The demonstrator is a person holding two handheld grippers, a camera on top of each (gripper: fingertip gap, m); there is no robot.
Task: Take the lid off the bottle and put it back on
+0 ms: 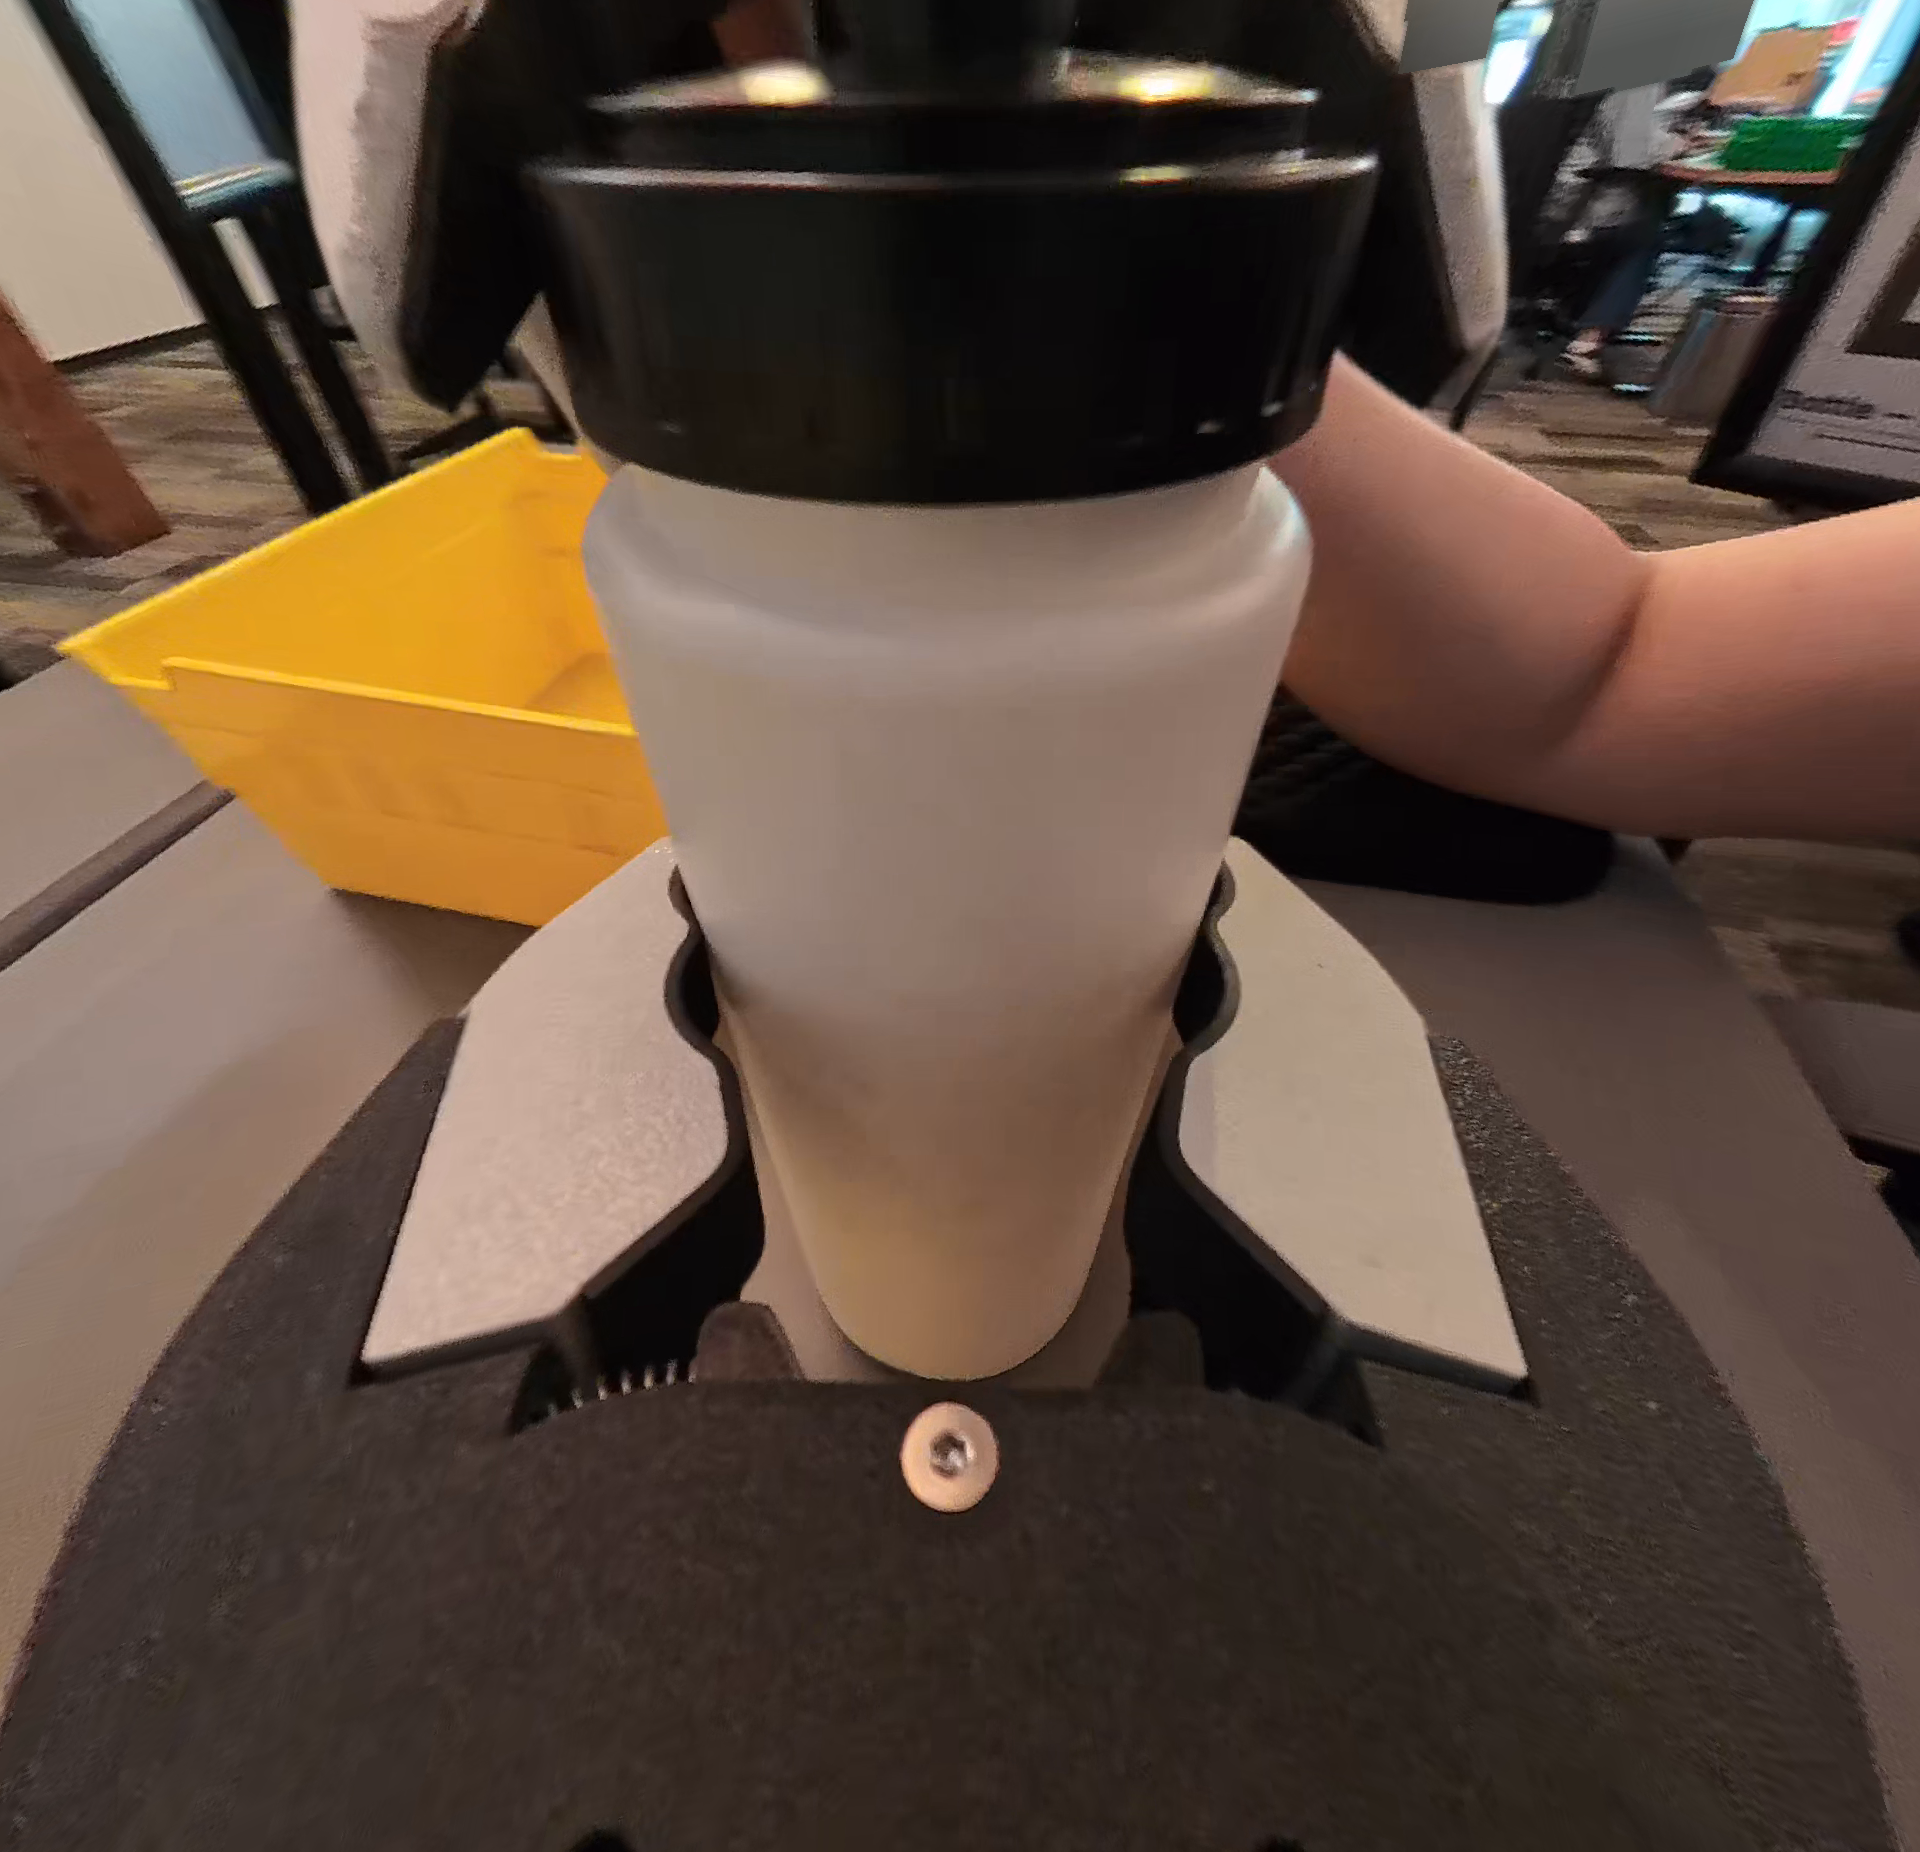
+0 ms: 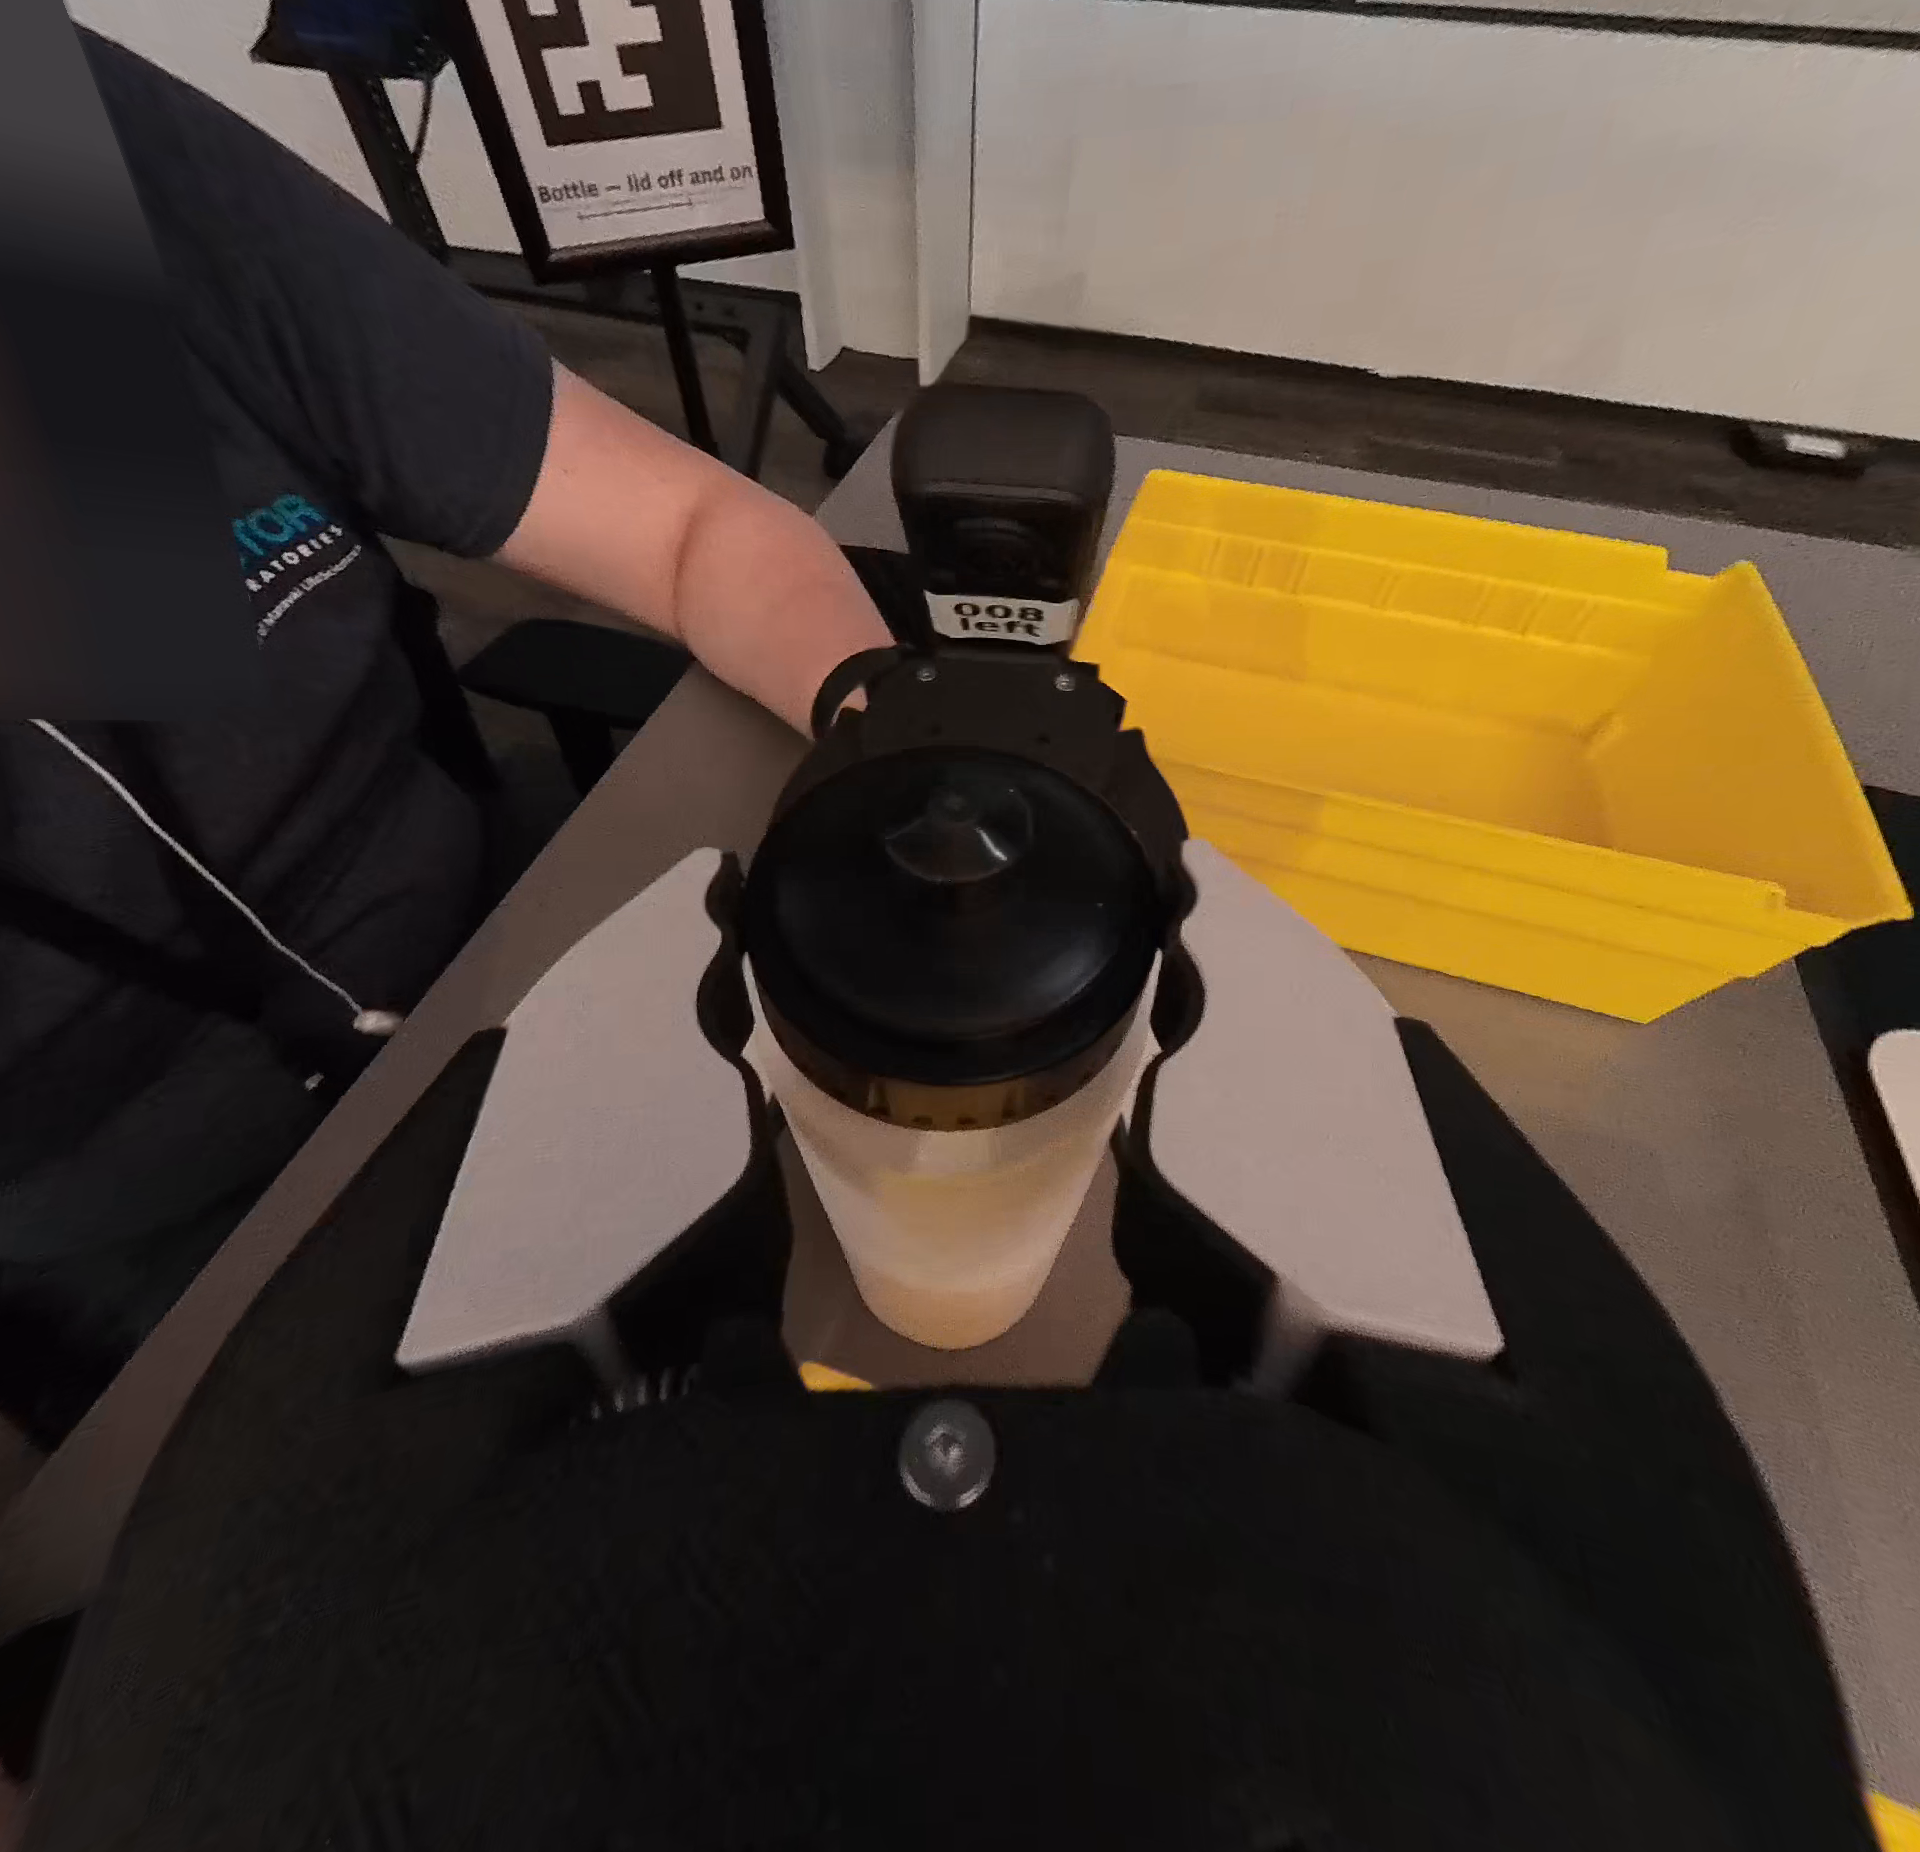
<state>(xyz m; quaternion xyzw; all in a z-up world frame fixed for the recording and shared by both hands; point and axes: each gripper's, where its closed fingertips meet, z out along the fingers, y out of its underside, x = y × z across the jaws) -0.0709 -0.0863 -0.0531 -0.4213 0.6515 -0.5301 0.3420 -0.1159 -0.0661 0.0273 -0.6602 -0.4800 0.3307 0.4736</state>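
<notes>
Translucent white bottle [image 1: 951, 867] upright on grey table [image 1: 208, 1075], dead centre in left wrist view, clamped at lower body by left gripper [image 1: 951, 929], fingers [image 1: 582, 1106] pressed to both sides. Black lid [image 1: 935, 316] seated on bottle at 12 o'clock. Right gripper [image 2: 951, 929] comes from above at the lid [image 2: 951, 929]; its fingers [image 2: 603, 1106] flank the lid rim closely, narrow gap, contact looks likely but cannot tell for sure. Left gripper body [image 2: 997, 576] visible just past lid at 12 o'clock in right wrist view. Yellow bin [image 2: 1455, 742] on table at 2 o'clock, near bottle, not touching. Person's forearm [image 1: 1558, 659] at 3 o'clock in left view. Framed sign [image 2: 613, 88] on stand, far at 11 o'clock.
</notes>
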